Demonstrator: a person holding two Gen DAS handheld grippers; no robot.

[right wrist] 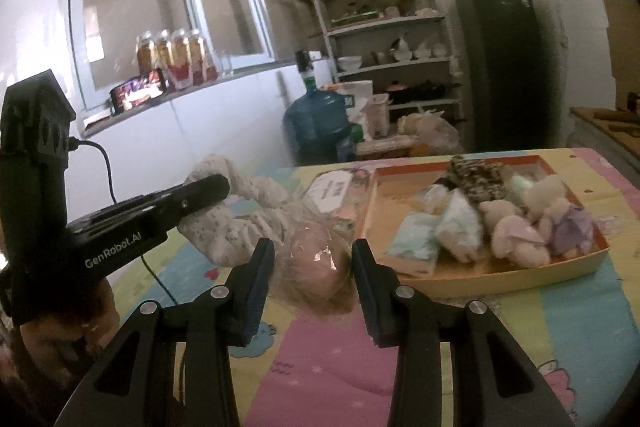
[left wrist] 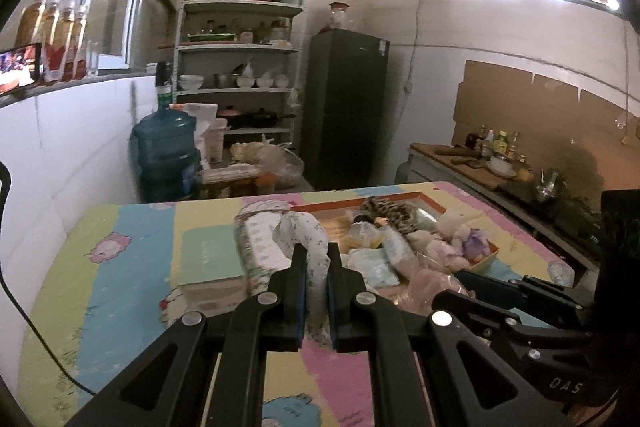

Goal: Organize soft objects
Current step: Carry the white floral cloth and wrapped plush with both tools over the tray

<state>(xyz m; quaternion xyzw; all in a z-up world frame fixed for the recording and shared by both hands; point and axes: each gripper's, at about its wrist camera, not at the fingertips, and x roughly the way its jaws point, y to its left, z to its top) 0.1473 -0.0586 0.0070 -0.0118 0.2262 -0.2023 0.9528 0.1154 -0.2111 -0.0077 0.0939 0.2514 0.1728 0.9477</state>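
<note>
Left gripper (left wrist: 318, 259): pressed together on a floral cloth (left wrist: 316, 247), which is pinched between its blue pads and hangs over the table.
Floral cloth: white with small print; in the right view (right wrist: 228, 227) it trails from the left gripper's tip (right wrist: 208, 189) down toward the right gripper.
Right gripper (right wrist: 312, 253): jaws partly spread, each pad against a side of a pink plush in clear wrap (right wrist: 316, 267); the plush sits between the fingers, above the table cloth.
Pink plush: just ahead of the left gripper's right side in the left view (left wrist: 428, 285), partly hidden by the right gripper's body.
Tray (right wrist: 520, 273): orange-rimmed, right of and beyond the right gripper; ahead and right of the left gripper (left wrist: 490, 255).
Tray contents: leopard-print piece (right wrist: 476, 179) at the far side, pale blue packs (right wrist: 416, 243) at the near left, pink and lilac plush toys (right wrist: 540, 227) at the right.
Packet (left wrist: 256, 243): white printed wrap, lying left of the cloth, just beyond the left gripper.
Table (right wrist: 328, 367): covered in a pastel cartoon sheet, beneath both grippers.
Water jug (left wrist: 166, 151): blue, on the floor beyond the table, left of ahead.
Shelf (left wrist: 240, 67): far wall, with bowls and pots.
Fridge (left wrist: 346, 107): dark, right of the shelf.
</note>
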